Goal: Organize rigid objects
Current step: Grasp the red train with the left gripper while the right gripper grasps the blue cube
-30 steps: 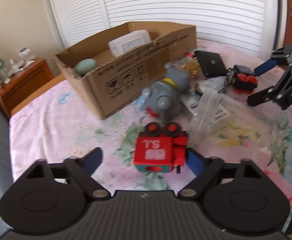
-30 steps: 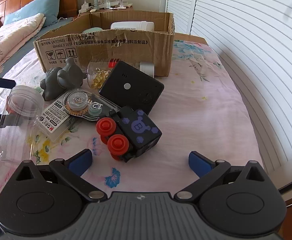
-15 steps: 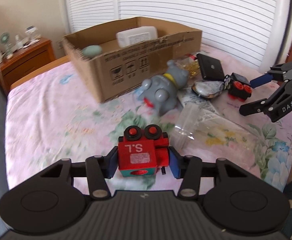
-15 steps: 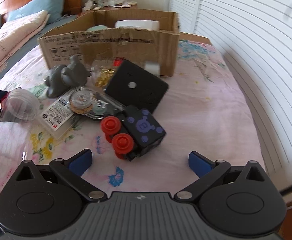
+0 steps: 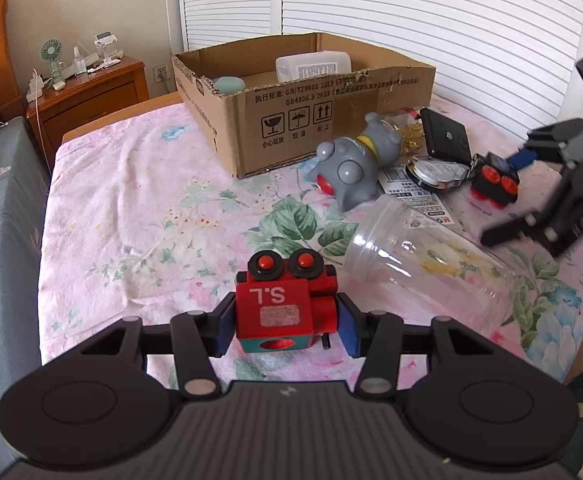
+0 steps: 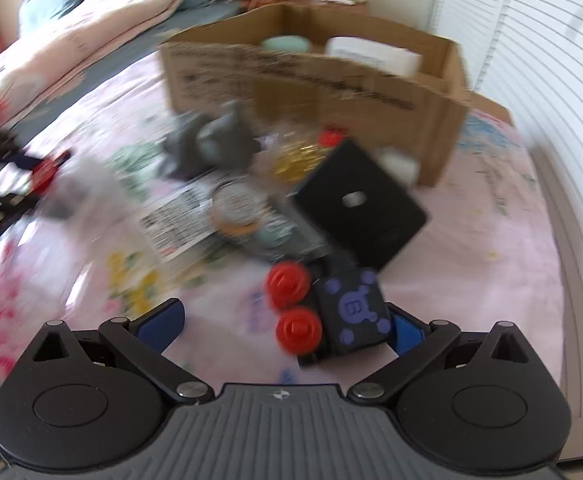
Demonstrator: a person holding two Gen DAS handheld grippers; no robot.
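Clamped on the red toy block (image 5: 283, 306), the left gripper (image 5: 285, 322) has both blue pads pressed against the block's sides, near the front edge of the bed (image 5: 131, 216). That block has its "S.L" face turned up, upside down in the left wrist view, and its two red-and-black knobs point away from the camera toward the cardboard box (image 5: 303, 108); its long axis runs across the jaws.

Spread wide, the right gripper (image 6: 287, 320) has its fingers apart, with the black toy block (image 6: 347, 312) lying against the right-hand blue pad (image 6: 405, 330) and the other pad well clear of it. Whether the block is being touched or only beside the pad is hard to tell through the blur. This block's purple "B" face is up and its two red knobs face left in the right wrist view.

A clear plastic cup (image 5: 423, 264) lies on its side just right of the red block, mouth toward it, long axis running toward the bed's right edge. Between cup and box sits a grey toy animal (image 5: 351, 160), with a tape dispenser pack (image 5: 431, 176) and a black flat case (image 5: 447, 136) beside it
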